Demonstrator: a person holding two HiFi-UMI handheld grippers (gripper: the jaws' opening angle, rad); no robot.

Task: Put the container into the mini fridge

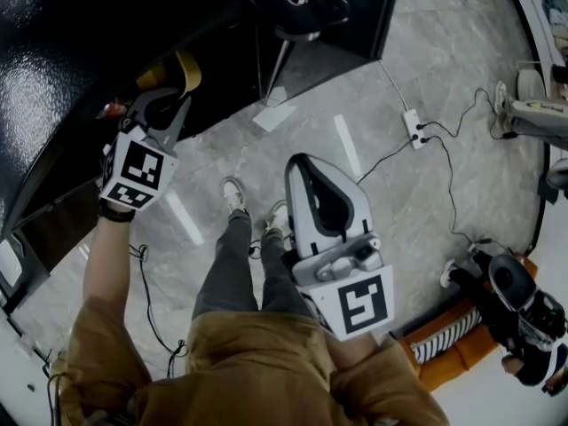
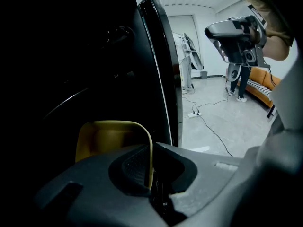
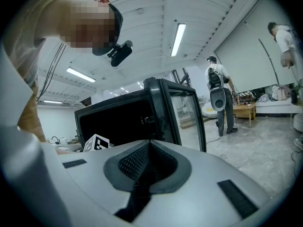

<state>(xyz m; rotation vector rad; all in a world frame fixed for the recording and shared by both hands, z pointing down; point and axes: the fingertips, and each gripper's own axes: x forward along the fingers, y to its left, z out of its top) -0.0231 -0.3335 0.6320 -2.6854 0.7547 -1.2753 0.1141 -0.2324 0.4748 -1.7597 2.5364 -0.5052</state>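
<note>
Left gripper (image 2: 152, 176) clamped on the yellow container (image 2: 110, 137); right gripper (image 3: 144, 169) closed and empty.
The left jaws pinched the container's thin rim at the mini fridge (image 2: 71, 56) opening. The container's base was cut off behind the jaw, and the fridge interior was too dark to resolve any shelf. The right jaws met with nothing between them, well apart from the fridge, above the floor (image 1: 426, 51).

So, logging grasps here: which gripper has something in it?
The left gripper, clamped on the wall of the yellow container; the right gripper has its jaws together on nothing.
</note>
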